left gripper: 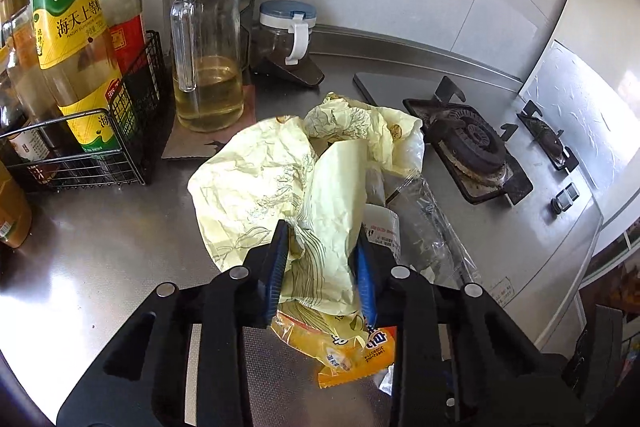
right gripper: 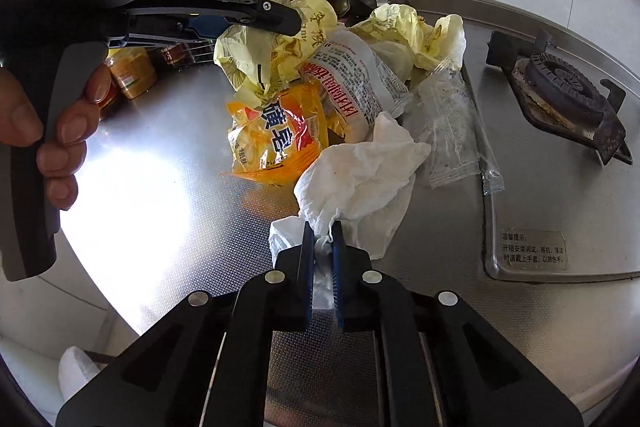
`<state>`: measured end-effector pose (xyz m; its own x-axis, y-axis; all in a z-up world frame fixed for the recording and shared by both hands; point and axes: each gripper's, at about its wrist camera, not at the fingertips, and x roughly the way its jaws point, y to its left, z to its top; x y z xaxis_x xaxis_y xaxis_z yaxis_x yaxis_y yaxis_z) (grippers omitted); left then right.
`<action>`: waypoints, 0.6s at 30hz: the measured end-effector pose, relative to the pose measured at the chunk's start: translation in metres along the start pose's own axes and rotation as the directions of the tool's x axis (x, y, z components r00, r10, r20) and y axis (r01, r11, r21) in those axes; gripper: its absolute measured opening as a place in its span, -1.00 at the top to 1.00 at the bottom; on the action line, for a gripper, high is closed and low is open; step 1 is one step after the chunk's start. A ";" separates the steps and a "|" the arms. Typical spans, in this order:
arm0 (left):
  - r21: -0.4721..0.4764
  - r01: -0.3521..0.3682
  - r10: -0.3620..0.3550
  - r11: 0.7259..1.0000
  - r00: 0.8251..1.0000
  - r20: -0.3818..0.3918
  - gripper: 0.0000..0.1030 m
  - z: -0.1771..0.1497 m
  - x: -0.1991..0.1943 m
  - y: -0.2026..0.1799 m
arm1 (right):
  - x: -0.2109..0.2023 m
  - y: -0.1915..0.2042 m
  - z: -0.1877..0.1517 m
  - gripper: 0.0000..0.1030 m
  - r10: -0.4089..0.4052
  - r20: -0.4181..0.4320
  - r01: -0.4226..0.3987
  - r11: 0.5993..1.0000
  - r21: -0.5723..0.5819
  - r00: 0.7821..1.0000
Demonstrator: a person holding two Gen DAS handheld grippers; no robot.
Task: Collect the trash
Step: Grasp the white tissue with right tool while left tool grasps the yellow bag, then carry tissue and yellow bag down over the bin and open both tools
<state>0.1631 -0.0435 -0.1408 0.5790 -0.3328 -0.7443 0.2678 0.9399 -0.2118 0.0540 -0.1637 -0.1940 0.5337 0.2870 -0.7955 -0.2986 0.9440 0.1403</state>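
Observation:
My left gripper point(left gripper: 322, 231) is shut on a crumpled pale yellow paper wrapper point(left gripper: 264, 183), held with an orange snack packet point(left gripper: 340, 343) hanging under it. In the right wrist view the left gripper point(right gripper: 292, 23) holds that yellow wrapper point(right gripper: 256, 55), the orange packet point(right gripper: 272, 139) and a white printed wrapper point(right gripper: 352, 83) above the steel counter. My right gripper point(right gripper: 322, 231) is shut on a white crumpled tissue point(right gripper: 360, 167). A clear plastic wrapper point(right gripper: 452, 123) lies on the counter to the right; it also shows in the left wrist view point(left gripper: 432, 223).
A glass oil jug point(left gripper: 208, 39) and a wire rack of sauce bottles point(left gripper: 80, 67) stand at the back left. A lidded spice jar point(left gripper: 286, 31) is behind. The gas burner point(left gripper: 472, 147) sits right of the trash; the burner also shows in the right wrist view point(right gripper: 560, 87). More yellow paper point(right gripper: 412, 31) lies behind.

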 end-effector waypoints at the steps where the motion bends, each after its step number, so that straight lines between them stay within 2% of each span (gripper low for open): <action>1: -0.003 0.008 -0.008 1.000 1.000 0.011 0.50 0.000 -0.003 0.001 | -0.002 -0.001 -0.001 0.85 -0.004 0.006 0.004 1.000 0.000 1.000; 5: 0.012 0.006 -0.007 1.000 0.997 0.074 0.66 0.001 -0.023 0.000 | -0.020 -0.006 -0.003 0.87 0.001 0.054 -0.001 1.000 0.000 0.999; 11: 0.027 -0.007 0.002 1.000 0.986 0.166 0.74 0.003 -0.072 -0.007 | -0.057 0.000 -0.001 0.87 0.021 0.127 -0.017 0.999 -0.028 0.992; 15: 0.025 0.001 -0.006 1.000 0.979 0.203 0.75 -0.012 -0.112 -0.012 | -0.083 0.007 -0.004 0.87 0.039 0.159 -0.032 0.998 -0.048 0.986; 18: 0.004 0.009 -0.010 1.000 0.980 0.200 0.75 -0.031 -0.136 -0.012 | -0.099 0.014 -0.009 0.87 0.050 0.171 -0.040 0.997 -0.061 0.984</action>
<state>0.0568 -0.0074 -0.0567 0.7185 -0.3504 -0.6008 0.2758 0.9365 -0.2164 -0.0100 -0.1807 -0.1189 0.6453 0.3575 -0.6751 -0.3674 0.9200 0.1360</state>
